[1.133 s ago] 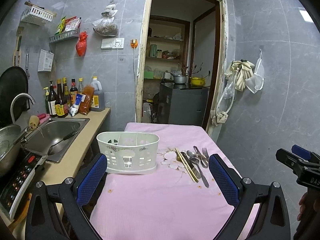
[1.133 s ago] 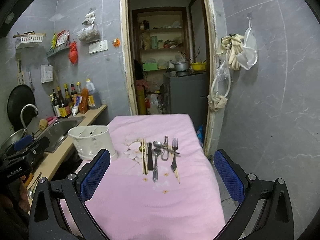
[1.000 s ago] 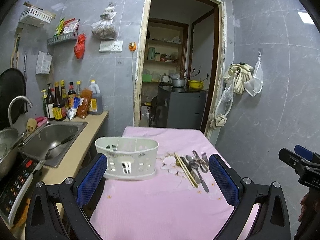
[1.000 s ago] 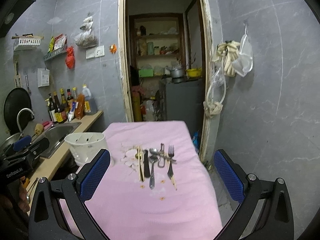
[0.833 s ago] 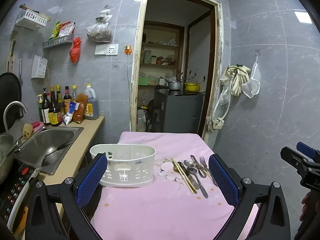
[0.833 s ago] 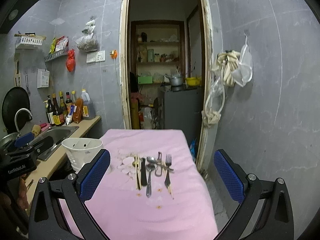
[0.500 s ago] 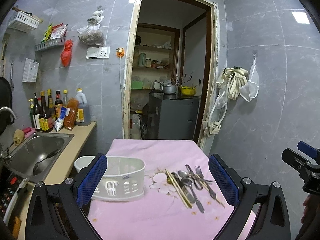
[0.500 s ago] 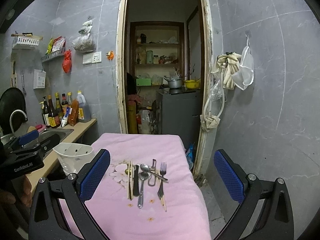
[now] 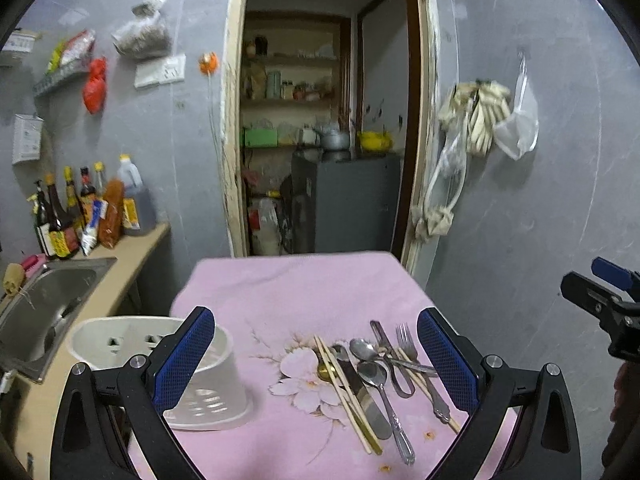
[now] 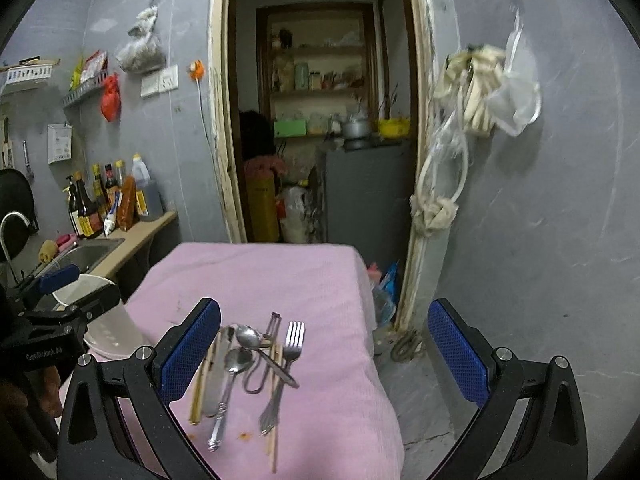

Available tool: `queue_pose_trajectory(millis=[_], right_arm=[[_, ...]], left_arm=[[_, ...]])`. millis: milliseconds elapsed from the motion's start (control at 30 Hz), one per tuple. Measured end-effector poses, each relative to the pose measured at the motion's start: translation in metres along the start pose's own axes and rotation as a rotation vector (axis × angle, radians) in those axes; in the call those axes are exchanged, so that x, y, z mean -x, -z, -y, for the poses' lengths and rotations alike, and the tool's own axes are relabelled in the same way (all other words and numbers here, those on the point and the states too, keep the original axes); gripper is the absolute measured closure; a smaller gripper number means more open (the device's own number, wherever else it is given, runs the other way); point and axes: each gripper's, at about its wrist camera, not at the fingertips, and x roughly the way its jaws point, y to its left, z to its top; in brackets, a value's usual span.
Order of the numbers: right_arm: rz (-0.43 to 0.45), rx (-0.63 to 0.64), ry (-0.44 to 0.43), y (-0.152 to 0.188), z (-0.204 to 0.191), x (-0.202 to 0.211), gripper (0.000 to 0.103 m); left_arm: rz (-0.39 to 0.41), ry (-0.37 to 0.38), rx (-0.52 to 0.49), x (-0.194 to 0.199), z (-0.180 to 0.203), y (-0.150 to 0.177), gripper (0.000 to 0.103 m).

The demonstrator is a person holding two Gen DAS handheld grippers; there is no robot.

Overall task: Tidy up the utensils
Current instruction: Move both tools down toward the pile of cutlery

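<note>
While both tools, left tool [image 9: 316, 354] and right tool [image 10: 324, 342], are hanging spread and empty, single out probably the fork [image 10: 289, 354] from the pile, w/ caddy [image 9: 160, 368] waiting left on the surface [image 9: 288, 284].

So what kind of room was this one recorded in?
Most likely a small home kitchen: a steel sink set in a counter, sauce and oil bottles against the tiled wall, and cutlery on a table with a pink cloth.

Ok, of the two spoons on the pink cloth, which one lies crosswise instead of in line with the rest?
The farther spoon. Its handle runs diagonally across the fork. The nearer spoon lies parallel to the knife and chopsticks.
</note>
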Motion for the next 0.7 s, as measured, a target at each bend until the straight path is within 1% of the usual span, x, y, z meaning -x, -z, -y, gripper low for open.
queue_pose_trajectory(millis=[100,200,233,367,400,433,467,500,533,567,600,667,700], right_arm=[[-0.05,-0.012,-0.043,0.007,0.014,-0.038,0.001],[-0.101,-0.004,-0.087,0.015,0.022,-0.076,0.001],[-0.119,0.003,-0.1,0.018,0.022,-0.087,0.001],[-0.176,-0.006,-0.155,0.03,0.027,-0.126,0.002],[-0.195,-0.011,-0.169,0.032,0.028,-0.136,0.002],[-0.219,-0.017,-0.188,0.035,0.028,-0.148,0.006],[-0.234,-0.02,-0.201,0.039,0.029,-0.156,0.013],[-0.245,-0.021,-0.21,0.041,0.029,-0.163,0.017],[-0.268,-0.021,-0.226,0.045,0.027,-0.174,0.025],[-0.285,-0.023,-0.235,0.048,0.026,-0.183,0.03],[-0.301,-0.03,-0.251,0.051,0.025,-0.191,0.032],[-0.321,-0.045,-0.293,0.057,0.021,-0.203,0.04],[-0.327,-0.047,-0.306,0.06,0.018,-0.209,0.042]], left_arm=[[-0.053,0.002,-0.005,-0.029,0.01,0.003,0.001],[-0.1,-0.016,-0.004,-0.057,0.017,0.007,0.001],[-0.113,-0.031,0.003,-0.066,0.018,0.009,0.001],[-0.169,-0.033,0.046,-0.097,0.017,0.017,0.001],[-0.184,-0.036,0.054,-0.106,0.017,0.02,0.002],[-0.196,-0.038,0.057,-0.112,0.016,0.022,0.004],[-0.209,-0.038,0.06,-0.119,0.017,0.023,0.009],[-0.235,-0.038,0.067,-0.128,0.016,0.026,0.015],[-0.25,-0.038,0.074,-0.134,0.015,0.028,0.017],[-0.258,-0.039,0.081,-0.139,0.015,0.03,0.021],[-0.27,-0.04,0.092,-0.145,0.014,0.032,0.026],[-0.294,-0.039,0.115,-0.156,0.01,0.036,0.032],[-0.307,-0.039,0.129,-0.162,0.008,0.038,0.035]])
